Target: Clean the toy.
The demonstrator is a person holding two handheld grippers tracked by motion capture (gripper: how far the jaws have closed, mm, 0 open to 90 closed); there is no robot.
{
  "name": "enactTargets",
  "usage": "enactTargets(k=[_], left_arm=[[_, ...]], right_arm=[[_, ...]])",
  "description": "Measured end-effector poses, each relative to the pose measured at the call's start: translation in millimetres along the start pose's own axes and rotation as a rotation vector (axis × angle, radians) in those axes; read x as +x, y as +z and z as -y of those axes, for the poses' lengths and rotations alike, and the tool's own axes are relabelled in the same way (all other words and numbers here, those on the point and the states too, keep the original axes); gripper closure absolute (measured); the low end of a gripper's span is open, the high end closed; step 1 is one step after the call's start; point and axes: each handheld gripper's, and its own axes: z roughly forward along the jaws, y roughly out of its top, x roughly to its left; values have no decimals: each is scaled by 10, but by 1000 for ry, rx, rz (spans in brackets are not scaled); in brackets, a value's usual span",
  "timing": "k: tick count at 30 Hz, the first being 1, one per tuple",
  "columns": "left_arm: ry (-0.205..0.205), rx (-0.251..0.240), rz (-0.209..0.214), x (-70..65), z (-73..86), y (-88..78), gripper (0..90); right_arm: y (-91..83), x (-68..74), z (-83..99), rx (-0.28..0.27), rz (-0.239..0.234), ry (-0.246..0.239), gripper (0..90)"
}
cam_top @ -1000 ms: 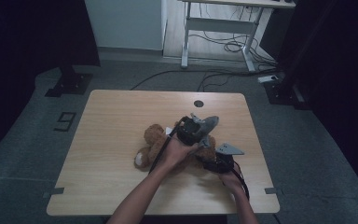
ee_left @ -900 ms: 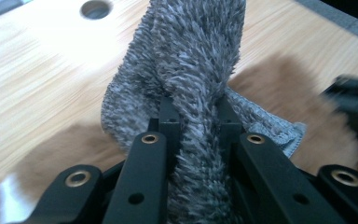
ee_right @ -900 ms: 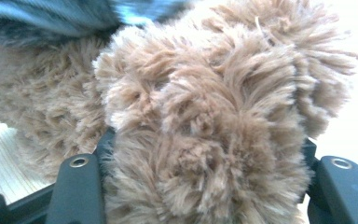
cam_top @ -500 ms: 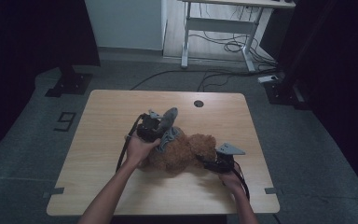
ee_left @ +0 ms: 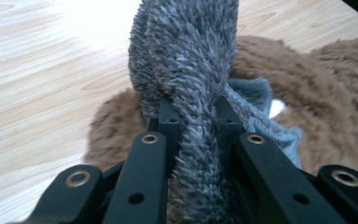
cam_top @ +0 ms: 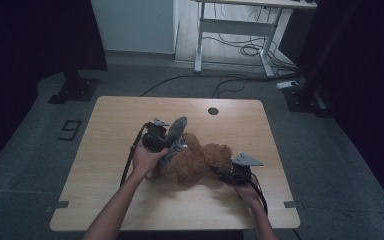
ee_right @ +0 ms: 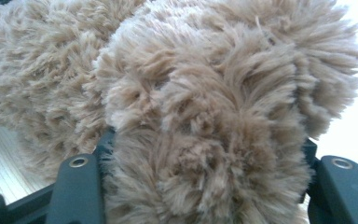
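- Since a second earlier, the left gripper (cam_top: 172, 142) had swung from the table's centre-right toward nine o'clock, clenched on a grey fuzzy fabric garment (ee_left: 191, 60).
- Right gripper (cam_top: 225, 174) sat unmoved, grasping the brown shaggy plush teddy bear (cam_top: 192, 162) at its four o'clock end.
- Bear lay mid-table on the pale wooden table (cam_top: 110, 200).
- Step, as judged: dressing or undressing the bear; which, I could not tell.
- Next called for a steady pull while the right anchored.

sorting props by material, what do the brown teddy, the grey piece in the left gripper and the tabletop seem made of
Brown teddy: long, shaggy pile, probably synthetic plush; the tufts clump and look matte.
Grey piece: shorter, denser fleece-like fabric, fuzzy, with paler fibre tips; likely synthetic too.
Tabletop: pale wood-grain surface, smooth; whether solid wood or laminate can't be told.
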Motion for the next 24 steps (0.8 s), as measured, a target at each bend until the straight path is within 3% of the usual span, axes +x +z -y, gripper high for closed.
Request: enactTargets(k=[9,12,15,17,24], left_arm=[[40,2,57,-409,-112,184,782],[93,12,18,-456,-84,214,782],[116,16,-1,-389,-24,171,782],[98,13,2,-291,26,116,781],[52,10,-54,56,283,-86,782]], right_arm=[[-3,3,7,0,1,-3,365],[-5,4,8,0,1,-4,365],[-7,7,6,2,-1,-5,363],[-7,11,5,0,0,-9,362],[-12,10,3,2,-2,-7,361]])
